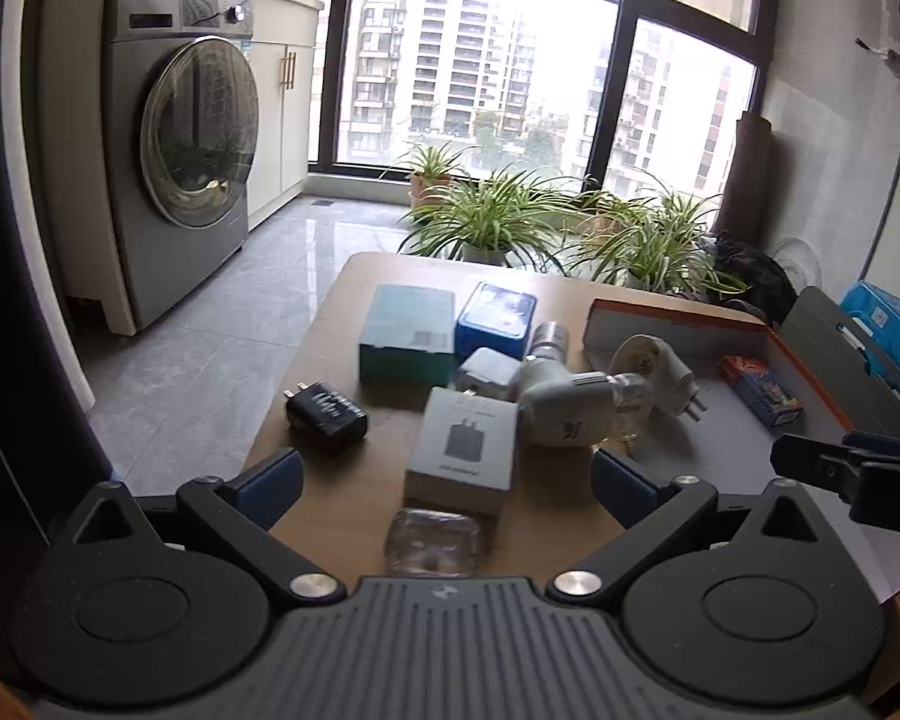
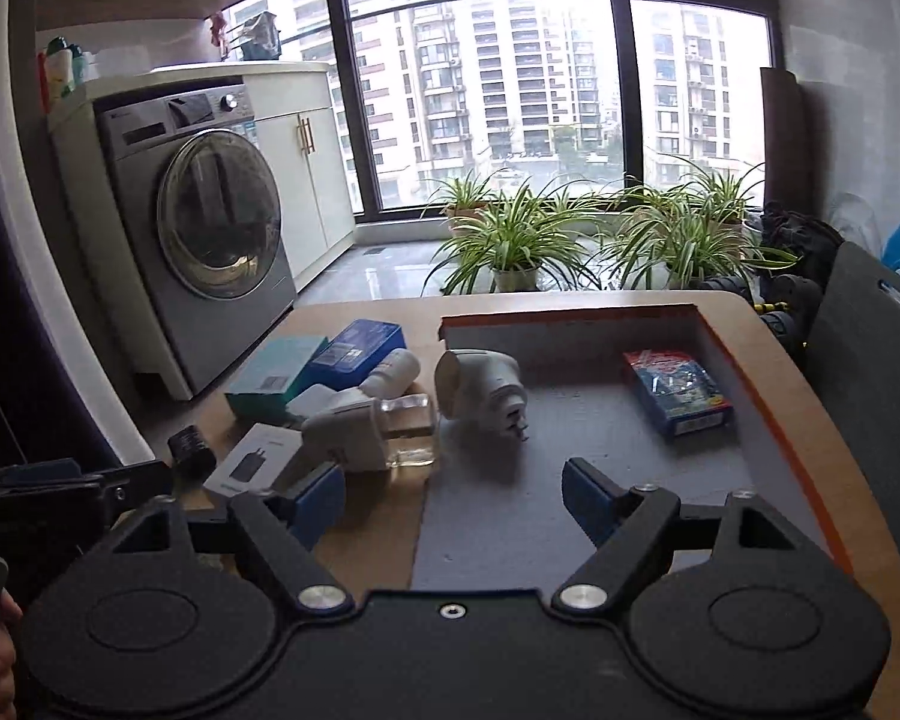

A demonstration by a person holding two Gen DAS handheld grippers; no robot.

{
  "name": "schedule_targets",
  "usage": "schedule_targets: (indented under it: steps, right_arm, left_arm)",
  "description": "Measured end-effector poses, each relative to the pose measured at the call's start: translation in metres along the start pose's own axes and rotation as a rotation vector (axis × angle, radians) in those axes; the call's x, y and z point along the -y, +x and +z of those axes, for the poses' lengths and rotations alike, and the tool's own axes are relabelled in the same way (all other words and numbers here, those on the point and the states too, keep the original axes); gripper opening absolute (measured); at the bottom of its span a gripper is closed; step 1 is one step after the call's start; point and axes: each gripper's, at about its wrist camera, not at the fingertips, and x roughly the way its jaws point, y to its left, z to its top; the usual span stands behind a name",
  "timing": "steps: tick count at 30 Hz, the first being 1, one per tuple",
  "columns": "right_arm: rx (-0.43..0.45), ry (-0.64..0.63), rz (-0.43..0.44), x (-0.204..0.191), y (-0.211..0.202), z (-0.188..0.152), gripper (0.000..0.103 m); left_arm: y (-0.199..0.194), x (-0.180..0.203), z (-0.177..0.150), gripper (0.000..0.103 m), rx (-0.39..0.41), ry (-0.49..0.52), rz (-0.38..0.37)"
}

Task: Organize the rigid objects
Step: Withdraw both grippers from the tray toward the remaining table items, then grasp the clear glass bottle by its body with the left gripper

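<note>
The wooden worktop (image 2: pixel 780 354) carries a grey tray (image 2: pixel 570 450) with an orange rim. Inside it lie a white plug adapter (image 2: pixel 480 387) and a small blue box (image 2: pixel 678 393), well apart. Left of the tray sit 3 boxes, a black charger (image 1: pixel 327 417) and what looks like a clear bottle (image 2: pixel 411 429). Both the left claw (image 1: pixel 447 474) and right claw (image 2: pixel 453 492) gape wide, holding nothing.

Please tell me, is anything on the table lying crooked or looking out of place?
Yes. The white plug adapter lies tipped on its side in the tray, prongs pointing out. Beside the tray, a grey device leans over a clear bottle in a loose pile. Nothing looks spilled or broken.
</note>
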Motion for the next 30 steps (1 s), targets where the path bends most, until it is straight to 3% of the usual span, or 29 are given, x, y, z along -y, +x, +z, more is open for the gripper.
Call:
schedule_targets:
  steps: [7, 21, 23, 27, 30]
  right_arm:
    - [-0.037, -0.04, 0.035, -0.022, 0.003, -0.005, 0.094]
    - [-0.077, -0.049, 0.042, -0.028, 0.012, -0.011, 0.094]
    - [-0.08, -0.053, 0.039, -0.028, 0.014, -0.011, 0.094]
    - [-0.088, -0.048, 0.036, -0.026, 0.019, -0.009, 0.094]
    - [-0.096, -0.078, 0.047, -0.024, 0.025, -0.005, 0.094]
  left_arm:
    - [-0.001, -0.022, -0.015, 0.103, -0.049, -0.011, 0.01]
    - [0.033, -0.009, -0.025, 0.103, -0.157, 0.073, -0.004]
    - [0.041, -0.009, -0.025, 0.099, -0.175, 0.072, -0.006]
    - [0.06, -0.01, -0.026, 0.08, -0.227, 0.052, -0.015]
    - [0.061, -0.007, -0.025, 0.068, -0.198, 0.08, -0.011]
